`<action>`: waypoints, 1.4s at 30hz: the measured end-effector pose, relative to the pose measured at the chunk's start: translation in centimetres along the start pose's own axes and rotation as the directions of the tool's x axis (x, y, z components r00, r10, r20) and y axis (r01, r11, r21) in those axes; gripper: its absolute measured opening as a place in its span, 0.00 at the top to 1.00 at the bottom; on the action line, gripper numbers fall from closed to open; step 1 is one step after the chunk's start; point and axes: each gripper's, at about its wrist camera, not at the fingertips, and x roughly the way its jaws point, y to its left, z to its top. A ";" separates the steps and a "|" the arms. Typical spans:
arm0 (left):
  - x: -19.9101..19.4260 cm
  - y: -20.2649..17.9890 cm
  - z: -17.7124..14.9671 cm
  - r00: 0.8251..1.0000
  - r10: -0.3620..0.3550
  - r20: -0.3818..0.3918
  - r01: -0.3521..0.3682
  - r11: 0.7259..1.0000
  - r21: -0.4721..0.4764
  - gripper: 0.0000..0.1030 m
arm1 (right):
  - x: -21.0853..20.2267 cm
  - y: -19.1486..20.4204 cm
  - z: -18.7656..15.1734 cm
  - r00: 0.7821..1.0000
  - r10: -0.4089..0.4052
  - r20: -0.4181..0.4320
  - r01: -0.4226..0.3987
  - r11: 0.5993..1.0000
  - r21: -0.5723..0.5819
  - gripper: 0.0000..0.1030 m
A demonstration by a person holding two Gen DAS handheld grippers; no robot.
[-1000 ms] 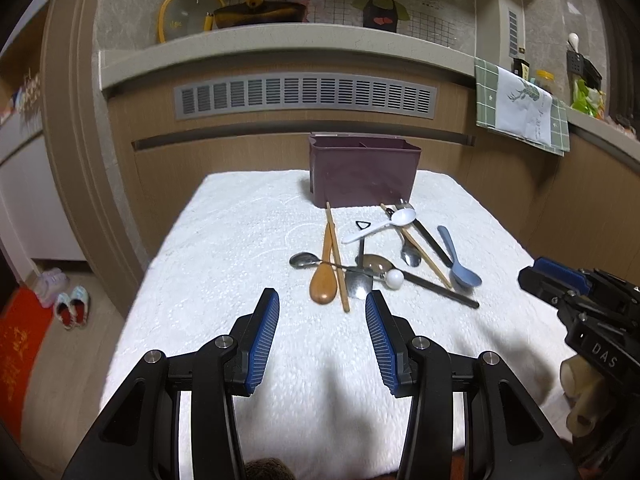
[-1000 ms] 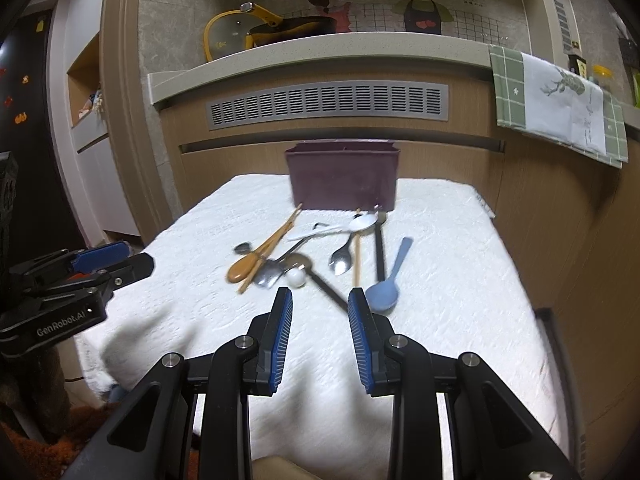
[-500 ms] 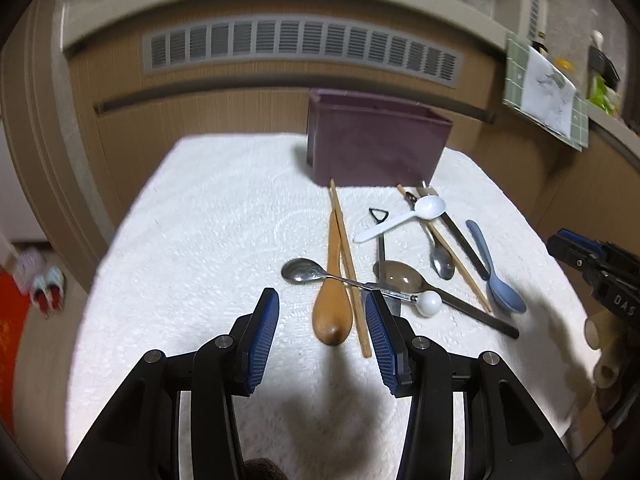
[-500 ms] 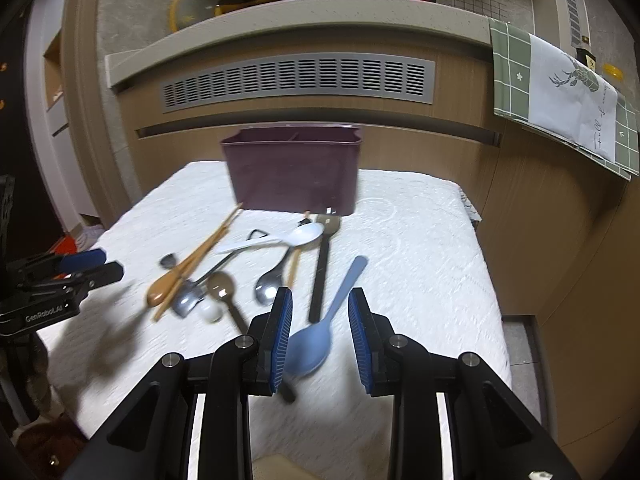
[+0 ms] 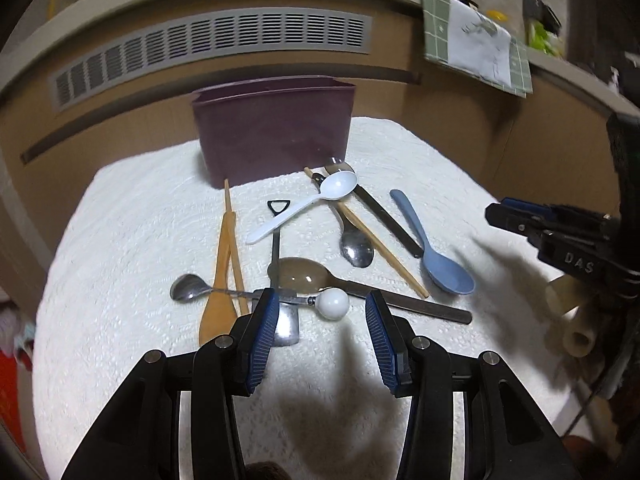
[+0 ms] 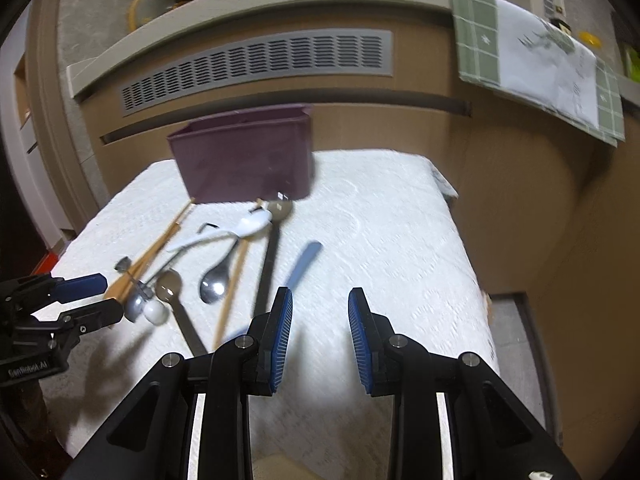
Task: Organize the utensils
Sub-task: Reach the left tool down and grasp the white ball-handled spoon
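**Utensils spread before a purple bin on a cloth-covered desk**

A purple bin (image 5: 276,132) is seen upright at the far side of the desk (image 5: 120,240); its inside cannot be seen. In front of it the utensils are scattered and partly crossed: one wooden spoon (image 5: 219,280), one white plastic spoon (image 5: 308,204), one blue spoon (image 5: 436,256), one ball-ended metal spoon (image 5: 256,294), and one plain metal spoon (image 5: 354,240). Chopsticks (image 5: 384,246) are laid among them. The left claw (image 5: 320,320) is held with fingers apart, nothing gripped, by the ball end. The right claw (image 6: 320,320) is likewise apart and empty, over the blue spoon's handle.
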 end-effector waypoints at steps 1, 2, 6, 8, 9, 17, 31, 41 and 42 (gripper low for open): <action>0.0 -0.2 0.1 0.999 0.032 0.015 -0.032 0.999 0.028 0.55 | 0.0 -0.2 -0.2 1.000 -0.006 -0.006 0.006 1.000 0.010 0.73; 0.0 -0.2 0.2 0.998 0.053 0.027 -0.054 0.998 0.039 0.55 | 0.0 -0.5 -0.4 1.000 -0.011 -0.012 0.011 1.000 0.019 0.73; 0.4 3.2 1.2 0.996 0.079 0.034 -0.078 0.996 -0.031 0.55 | -0.2 -1.2 -1.3 0.999 -0.013 -0.038 0.014 0.999 0.047 0.73; 0.9 6.0 1.7 0.999 0.046 0.019 -0.044 0.994 -0.103 0.55 | -0.2 -1.5 -1.6 0.999 -0.008 -0.048 0.011 0.998 0.056 0.73; 1.2 7.1 2.0 1.000 0.019 0.013 -0.017 0.992 -0.125 0.55 | -0.2 -1.5 -1.7 0.999 -0.007 -0.051 0.010 0.998 0.058 0.73; 5.5 10.9 3.5 0.991 -0.086 -0.099 0.068 0.982 -0.175 0.55 | 0.5 -1.0 -1.8 0.997 0.015 -0.080 -0.009 0.997 0.074 0.73; -2.4 7.0 -2.9 0.987 -0.154 -0.045 0.152 0.988 -0.037 0.55 | 0.9 0.1 -1.3 0.990 0.117 -0.076 -0.112 0.992 0.059 0.73; 1.0 -0.9 -1.1 0.989 -0.121 -0.080 0.139 0.947 0.290 0.56 | 0.3 0.7 -1.7 0.995 0.052 -0.083 -0.052 0.999 -0.004 0.73; 1.6 -1.0 -0.8 0.987 -0.123 -0.099 0.147 0.947 0.287 0.57 | 0.2 0.5 -1.8 0.996 0.035 -0.085 -0.036 0.999 -0.011 0.73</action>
